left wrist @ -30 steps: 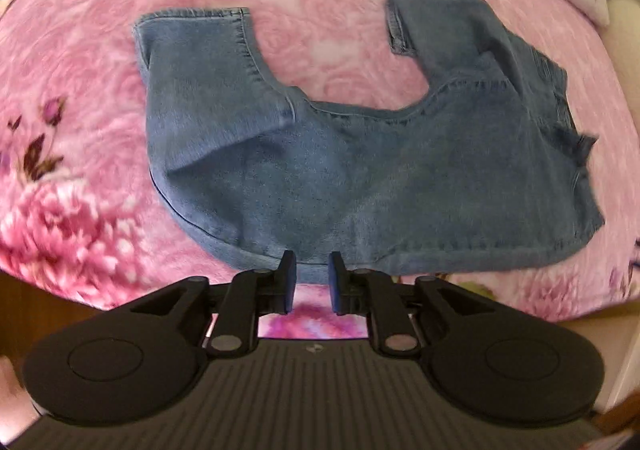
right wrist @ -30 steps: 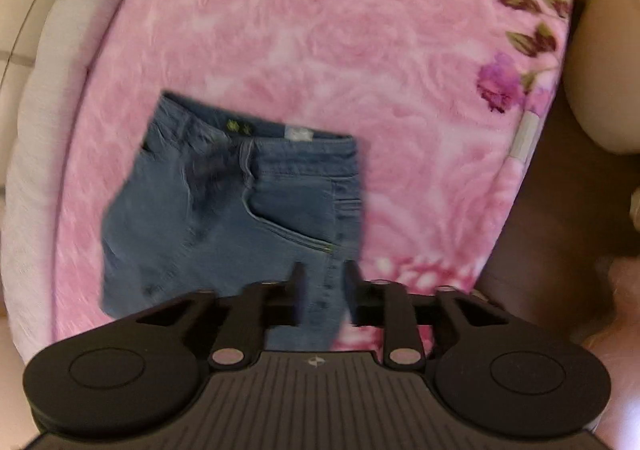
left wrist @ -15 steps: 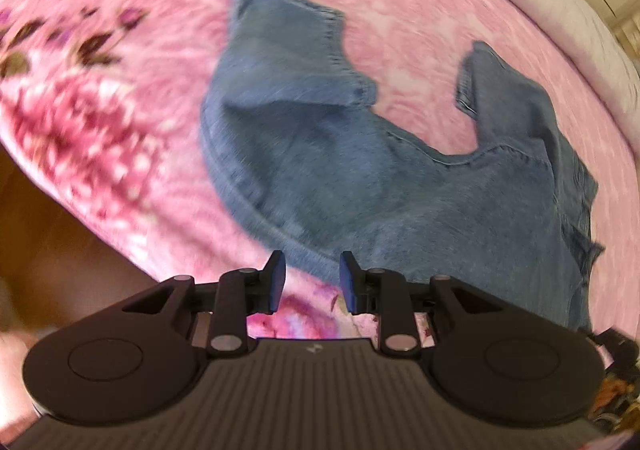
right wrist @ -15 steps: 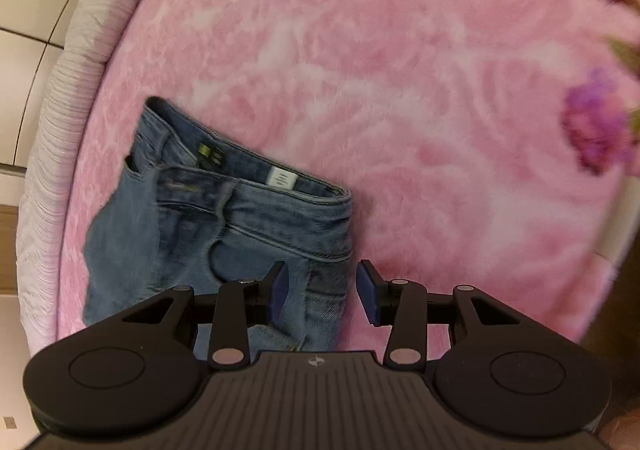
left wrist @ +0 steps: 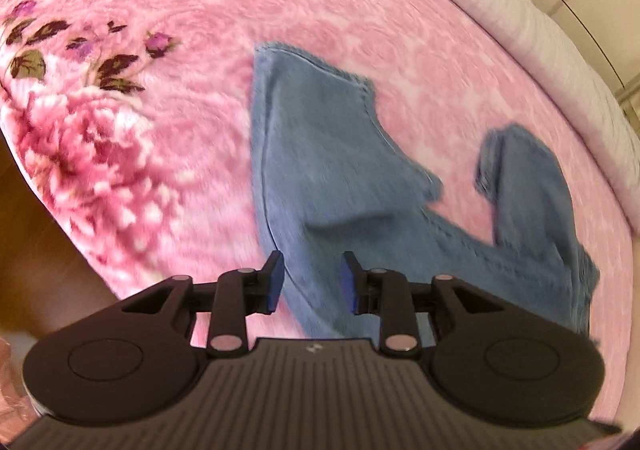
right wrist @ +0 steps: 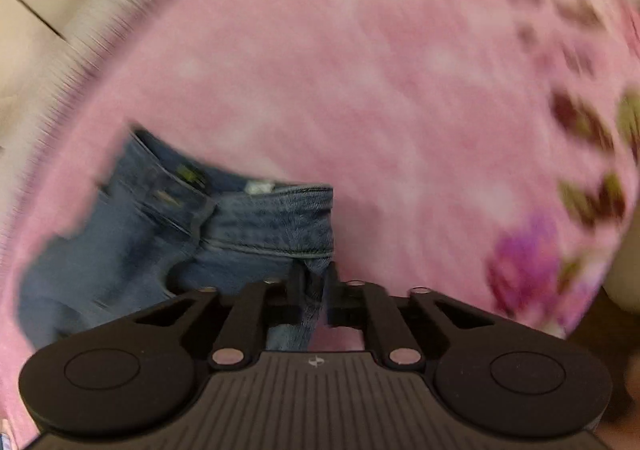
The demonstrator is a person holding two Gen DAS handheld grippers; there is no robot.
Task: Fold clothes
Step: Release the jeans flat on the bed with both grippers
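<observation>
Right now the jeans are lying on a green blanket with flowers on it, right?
Not quite: the blanket is pink, not green. The left wrist view shows the jeans lying on it, with flowers printed on it.

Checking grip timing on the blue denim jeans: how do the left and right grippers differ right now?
The right gripper is closing with the waistband corner of the blue denim jeans pinched between its jaws; the left gripper is opening with jaws apart, gripping nothing. The right sits at the waistband end, the left over a leg. Both point down at the jeans on the pink floral blanket.
</observation>
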